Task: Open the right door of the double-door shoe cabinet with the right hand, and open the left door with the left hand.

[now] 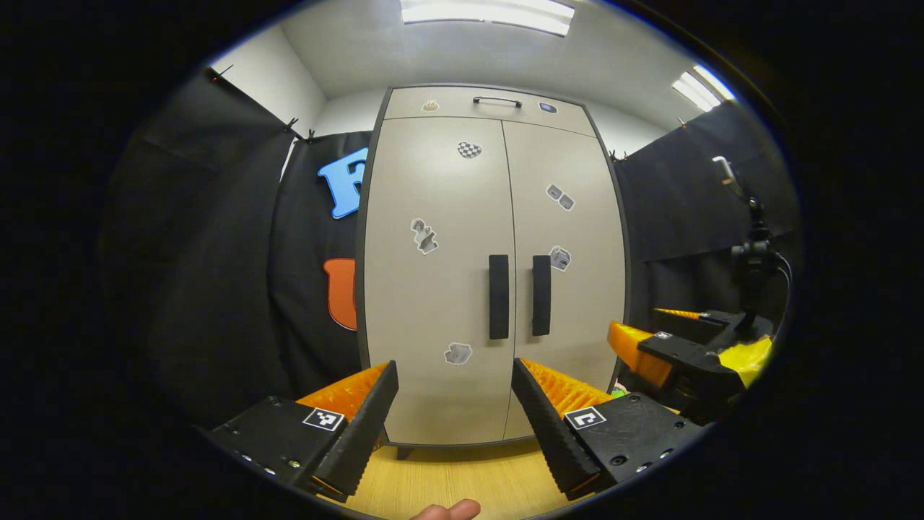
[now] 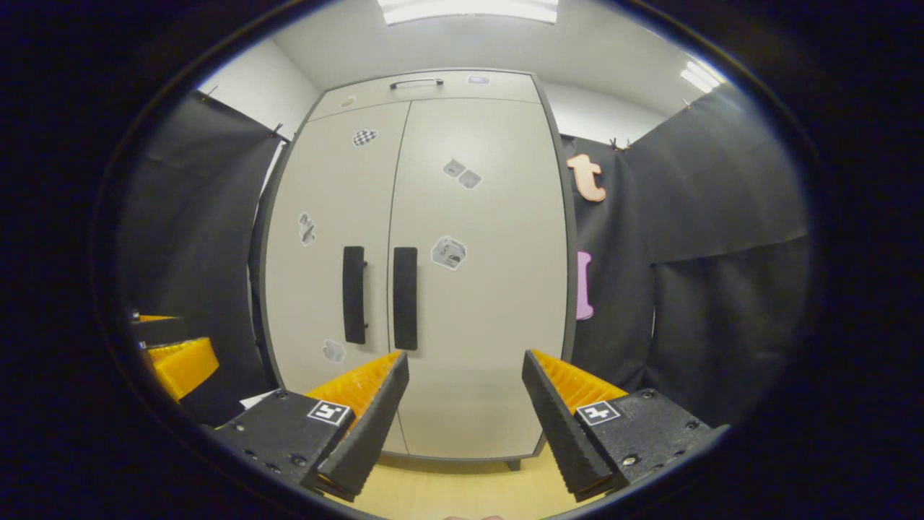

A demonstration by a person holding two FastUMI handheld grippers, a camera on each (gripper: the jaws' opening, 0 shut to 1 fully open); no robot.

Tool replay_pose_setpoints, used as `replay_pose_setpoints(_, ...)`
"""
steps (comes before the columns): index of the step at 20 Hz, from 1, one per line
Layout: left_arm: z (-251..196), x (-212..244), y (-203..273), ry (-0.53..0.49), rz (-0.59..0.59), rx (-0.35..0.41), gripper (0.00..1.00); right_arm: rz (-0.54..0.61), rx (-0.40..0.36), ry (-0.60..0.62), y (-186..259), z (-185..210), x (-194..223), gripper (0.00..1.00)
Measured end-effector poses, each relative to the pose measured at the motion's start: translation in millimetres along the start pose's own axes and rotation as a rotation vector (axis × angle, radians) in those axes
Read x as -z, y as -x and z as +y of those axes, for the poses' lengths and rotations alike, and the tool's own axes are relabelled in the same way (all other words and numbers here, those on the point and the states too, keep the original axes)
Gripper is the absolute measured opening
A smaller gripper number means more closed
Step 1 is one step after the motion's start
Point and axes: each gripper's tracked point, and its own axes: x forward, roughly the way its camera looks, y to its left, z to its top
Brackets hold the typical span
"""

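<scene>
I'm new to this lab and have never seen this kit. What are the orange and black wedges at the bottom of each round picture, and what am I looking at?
A person holds a two-finger gripper in each hand; a fisheye camera rides on each and looks forward along its fingers. The wedges are those fingers. In the left gripper view you see the left gripper, open and holding nothing, and farther off to the side the right gripper. In the right gripper view the right gripper is also open and empty. Both face a pale shoe cabinet standing on a wood floor. Its left door and right door are shut, each with a black handle: left handle, right handle. Neither gripper touches a handle yet.
</scene>
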Motion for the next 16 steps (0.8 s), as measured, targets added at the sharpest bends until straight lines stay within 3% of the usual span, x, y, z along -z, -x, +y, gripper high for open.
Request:
replay_pose_setpoints(5,-3.6,12.8,11.5,0.006,0.028,0.026,0.95,-0.001,-0.043,-0.015,-57.1,28.3,-12.8,0.99)
replay_pose_setpoints(10,6.9,22.8,18.1,0.018,0.053,0.019,0.95,0.071,-0.051,-0.061,-111.4,48.4,-3.1,0.99)
replay_pose_setpoints(12,16.2,21.6,19.4,0.005,0.045,-0.003,0.95,0.071,-0.092,-0.116,-120.7,60.0,-6.0,0.99)
replay_pose_setpoints(16,26.1,33.5,17.9,-0.005,0.065,-0.022,0.95,0.089,-0.036,-0.067,-136.5,53.6,-3.2,0.98)
